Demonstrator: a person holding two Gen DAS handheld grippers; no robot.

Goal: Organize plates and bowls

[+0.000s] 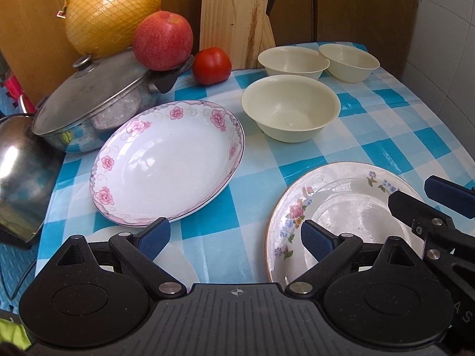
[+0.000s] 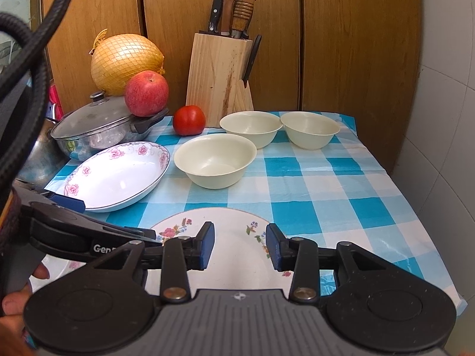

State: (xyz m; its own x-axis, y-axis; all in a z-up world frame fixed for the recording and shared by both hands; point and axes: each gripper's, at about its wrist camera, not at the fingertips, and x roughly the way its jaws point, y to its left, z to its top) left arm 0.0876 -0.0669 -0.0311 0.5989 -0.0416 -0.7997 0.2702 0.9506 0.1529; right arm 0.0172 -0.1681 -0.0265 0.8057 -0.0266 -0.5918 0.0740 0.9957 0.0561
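My left gripper (image 1: 236, 238) is open over the checked tablecloth (image 1: 386, 136), just in front of a deep white plate with pink flowers (image 1: 169, 163). A sliver of another white plate (image 1: 178, 267) shows beneath its left finger. My right gripper (image 2: 240, 246) is open above a flat floral plate (image 2: 231, 222) that lies on the cloth; the pads touch nothing. In the left wrist view its fingers (image 1: 448, 197) reach over that plate's (image 1: 341, 207) right rim. Three cream bowls stand empty behind: a near one (image 1: 291, 108) and two at the back (image 1: 292, 62) (image 1: 348, 62).
A lidded steel pot (image 1: 98, 101) with an apple (image 1: 161, 40) on its handle, a netted pomelo (image 1: 109, 14) and a tomato (image 1: 211, 65) crowd the back left. A knife block (image 2: 219, 80) stands against the wooden wall. A shiny metal vessel (image 1: 20, 172) sits at the left edge.
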